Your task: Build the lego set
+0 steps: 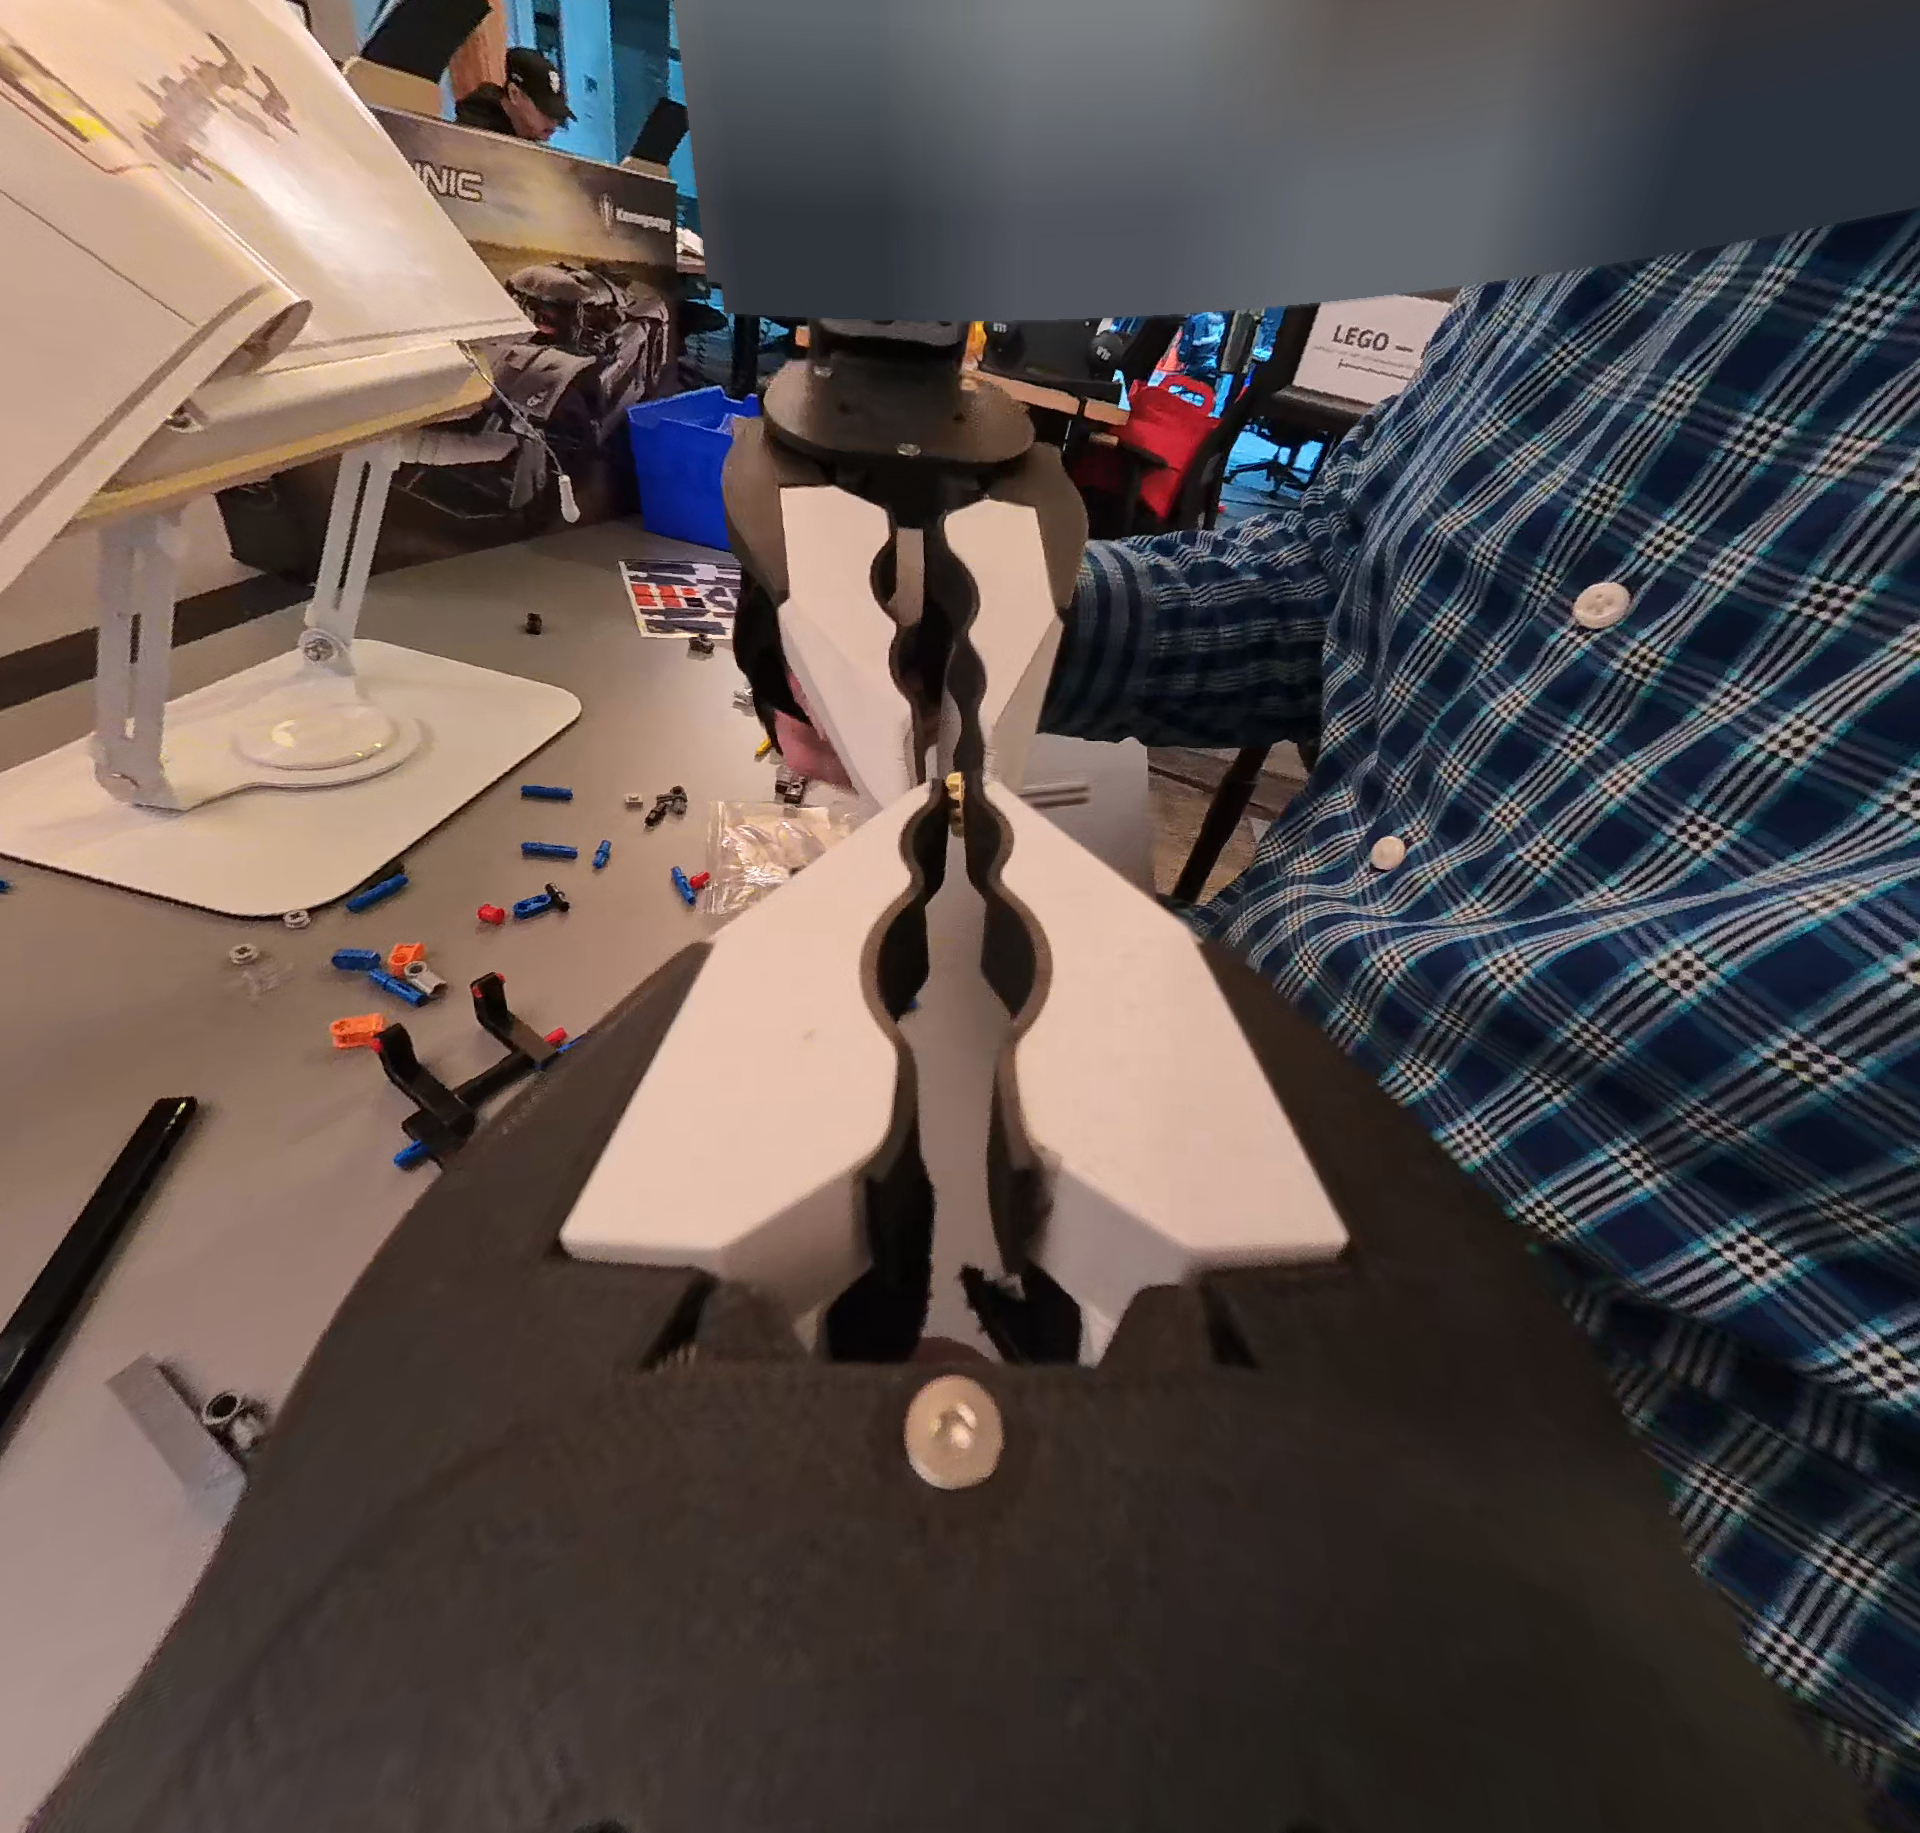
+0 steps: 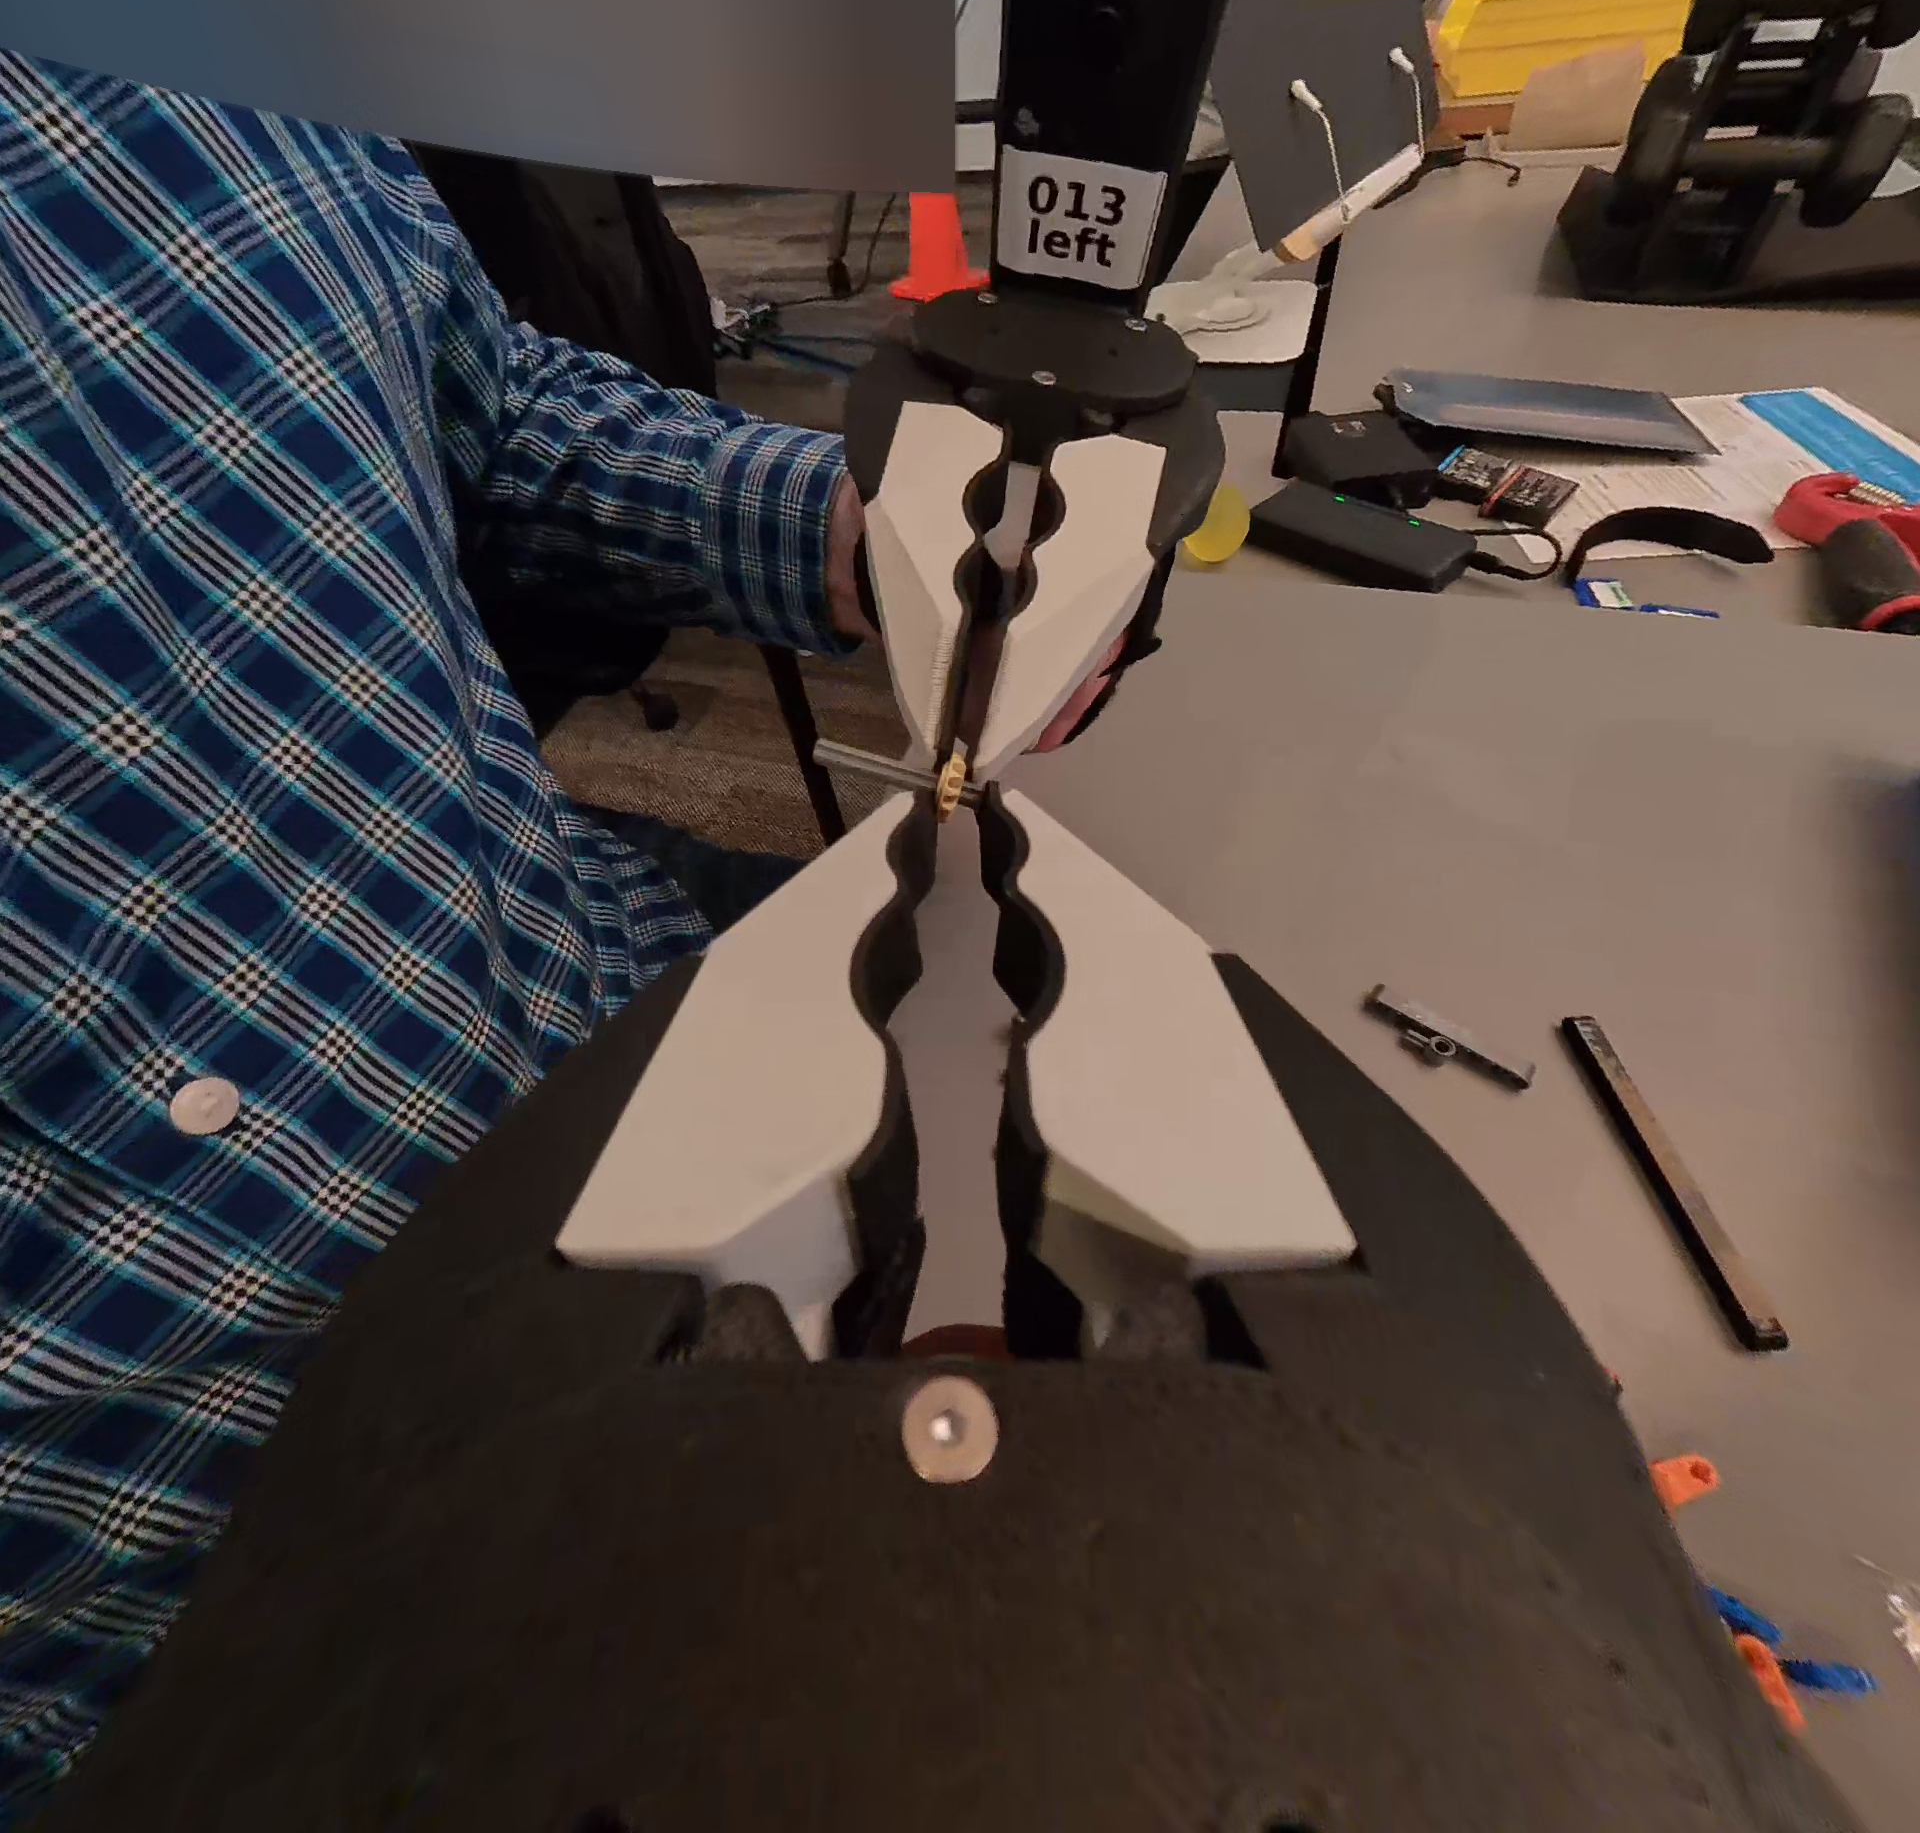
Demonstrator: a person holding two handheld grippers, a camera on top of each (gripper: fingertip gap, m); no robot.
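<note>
Tan plastic gear (image 2: pixel 950 777) on a grey axle (image 2: pixel 871 763), held in mid-air between the two tools, above the tabletop (image 2: pixel 1455 807) edge and in front of the person's plaid shirt (image 2: pixel 260 640). Left tool (image 2: pixel 961 749) comes in from the far side in the right wrist view, tips pinching at the gear. Right tool (image 2: pixel 956 815) points up at it from below, tips nearly together around the gear/axle end; which tool grips which piece can't be told for sure, but both look pressed onto the little assembly. In the left wrist view only a sliver of the gear (image 1: pixel 953 794) shows between the tip of the left tool (image 1: pixel 954 809) and the right tool (image 1: pixel 940 755).

Handling guess: parts tiny, light, rigid, smooth plastic, so likely to slip or twist out of a tip pinch. Axle best held across its length well clear of the gear; gear best held by the flat faces, not the teeth. Sliding gear along the axle needs the two lined up straight, otherwise it jams or pops free.

Loose on the tabletop: blue pins (image 1: pixel 548 849), orange connectors (image 1: pixel 356 1030), a black frame piece (image 1: pixel 457 1077), a long black beam (image 2: pixel 1673 1186), a dark grey lift arm (image 2: pixel 1449 1035). Instruction book (image 1: pixel 208 173) open on a white stand (image 1: pixel 312 744).
</note>
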